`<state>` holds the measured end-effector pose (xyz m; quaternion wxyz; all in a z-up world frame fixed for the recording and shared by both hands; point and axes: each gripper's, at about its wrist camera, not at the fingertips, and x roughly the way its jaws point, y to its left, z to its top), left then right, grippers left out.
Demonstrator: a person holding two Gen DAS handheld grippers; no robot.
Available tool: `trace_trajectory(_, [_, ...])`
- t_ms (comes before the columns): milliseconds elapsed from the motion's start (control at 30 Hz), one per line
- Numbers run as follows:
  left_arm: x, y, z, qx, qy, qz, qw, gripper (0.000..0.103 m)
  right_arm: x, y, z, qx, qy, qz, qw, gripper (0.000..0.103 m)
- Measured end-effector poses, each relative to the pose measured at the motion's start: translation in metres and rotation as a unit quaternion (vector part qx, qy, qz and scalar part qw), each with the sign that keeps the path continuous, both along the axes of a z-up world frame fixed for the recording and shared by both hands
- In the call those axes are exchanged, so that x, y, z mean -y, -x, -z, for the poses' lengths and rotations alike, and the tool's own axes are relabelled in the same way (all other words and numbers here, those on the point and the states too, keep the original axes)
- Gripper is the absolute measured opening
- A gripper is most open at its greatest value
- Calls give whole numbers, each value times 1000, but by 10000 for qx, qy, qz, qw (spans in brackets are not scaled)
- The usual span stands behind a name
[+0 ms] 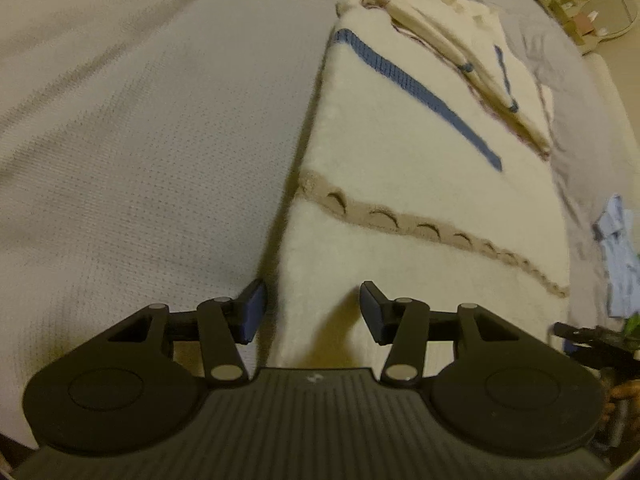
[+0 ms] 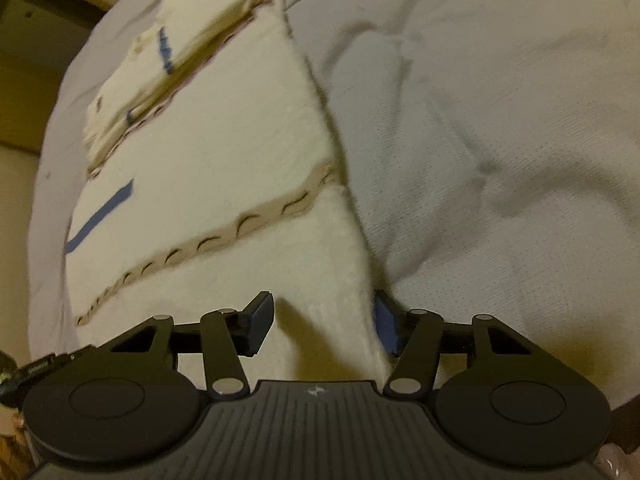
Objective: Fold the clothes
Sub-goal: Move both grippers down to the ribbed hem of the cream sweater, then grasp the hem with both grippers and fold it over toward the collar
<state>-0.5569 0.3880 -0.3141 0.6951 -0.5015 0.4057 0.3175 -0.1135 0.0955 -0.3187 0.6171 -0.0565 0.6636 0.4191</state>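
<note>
Both hand-held grippers are straddling the near corners of the sweater (image 1: 400, 184) lying on the bed (image 1: 140, 140): the left hand-held gripper (image 1: 312, 312) and right hand-held gripper (image 2: 324, 320) are unclenched, gripping nothing. Next probably: pinching both corners, folding them forward.

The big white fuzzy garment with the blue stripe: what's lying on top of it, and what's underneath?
A smaller folded cream garment rests on the white garment at its far end. Underneath, grey bedding shows around it; whatever lies directly beneath is covered.

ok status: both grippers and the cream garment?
Left gripper open, straddling cream garment's left edge. Right gripper open, straddling its right edge, no pinch yet. Folded stack lies on the garment's far end.
</note>
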Motion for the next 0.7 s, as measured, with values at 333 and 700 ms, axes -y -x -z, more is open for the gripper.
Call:
trace_trajectory(333, [-1, -7, 3, 539, 37, 568, 9969, 7, 4, -1, 7, -181, -535, 15, 9984, 10])
trace_trajectory(700, [36, 44, -91, 1344, -1027, 573, 9839, 5, 46, 19, -71, 121, -1225, 372, 9917, 7])
